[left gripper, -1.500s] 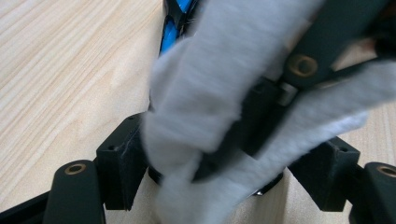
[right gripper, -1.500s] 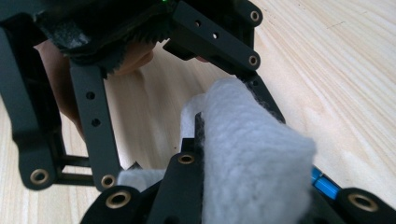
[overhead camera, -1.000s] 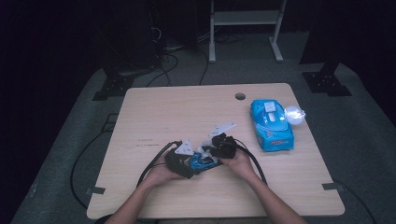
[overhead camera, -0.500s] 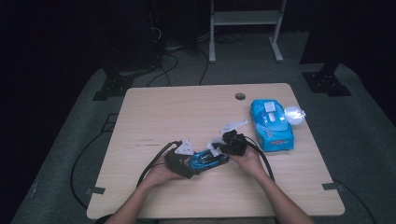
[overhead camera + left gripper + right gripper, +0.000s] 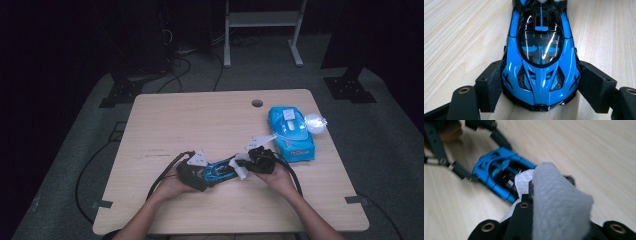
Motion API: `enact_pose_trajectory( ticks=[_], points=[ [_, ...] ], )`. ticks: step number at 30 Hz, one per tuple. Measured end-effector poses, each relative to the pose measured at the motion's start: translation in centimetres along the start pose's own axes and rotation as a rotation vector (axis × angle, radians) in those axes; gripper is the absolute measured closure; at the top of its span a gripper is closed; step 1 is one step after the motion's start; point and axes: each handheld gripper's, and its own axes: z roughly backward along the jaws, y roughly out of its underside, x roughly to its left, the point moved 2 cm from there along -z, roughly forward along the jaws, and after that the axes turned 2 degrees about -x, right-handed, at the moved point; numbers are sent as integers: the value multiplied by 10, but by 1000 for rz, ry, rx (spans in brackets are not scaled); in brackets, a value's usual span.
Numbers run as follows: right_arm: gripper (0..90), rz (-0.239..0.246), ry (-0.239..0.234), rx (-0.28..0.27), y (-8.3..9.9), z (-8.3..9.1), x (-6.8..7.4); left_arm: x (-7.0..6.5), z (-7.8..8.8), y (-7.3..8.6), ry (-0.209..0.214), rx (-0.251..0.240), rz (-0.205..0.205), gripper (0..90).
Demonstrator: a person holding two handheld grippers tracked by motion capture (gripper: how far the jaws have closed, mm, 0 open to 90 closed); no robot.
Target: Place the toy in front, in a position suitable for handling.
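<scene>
Toy car (image 5: 541,57) sits clamped at its nose between your left gripper's (image 5: 541,87) pads, low on the table (image 5: 200,120) near six o'clock. Your right gripper (image 5: 549,202) is clenched on a white wipe (image 5: 559,202), touching the car's tail at its three o'clock side. You're mid-wipe, I judge; next, drag the wipe along the bodywork while the left holds firm. The wipes pack (image 5: 291,131) lies at two o'clock.

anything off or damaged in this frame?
Nothing stands out. The blue toy car sits upright and intact, clamped in the left gripper; the right gripper holds a white wipe at its far end.
</scene>
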Motion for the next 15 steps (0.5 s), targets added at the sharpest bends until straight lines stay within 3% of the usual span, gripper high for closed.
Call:
enact_pose_trajectory(
  ticks=[3,6,9,11,15],
  points=[
    [842,2,-15,2,6,-2,7,0,0,0,2,1,1,254],
    [841,8,-62,-15,5,-7,15,0,0,0,-2,4,1,254],
    [841,31,-42,-7,5,-5,16,0,0,1,0,5,1,254],
    [841,37,-2,0,7,1,11,0,0,1,3,4,2,254],
    [842,-1,50,-29,10,20,-1,1,0,1,7,1,1,254]
  ],
)
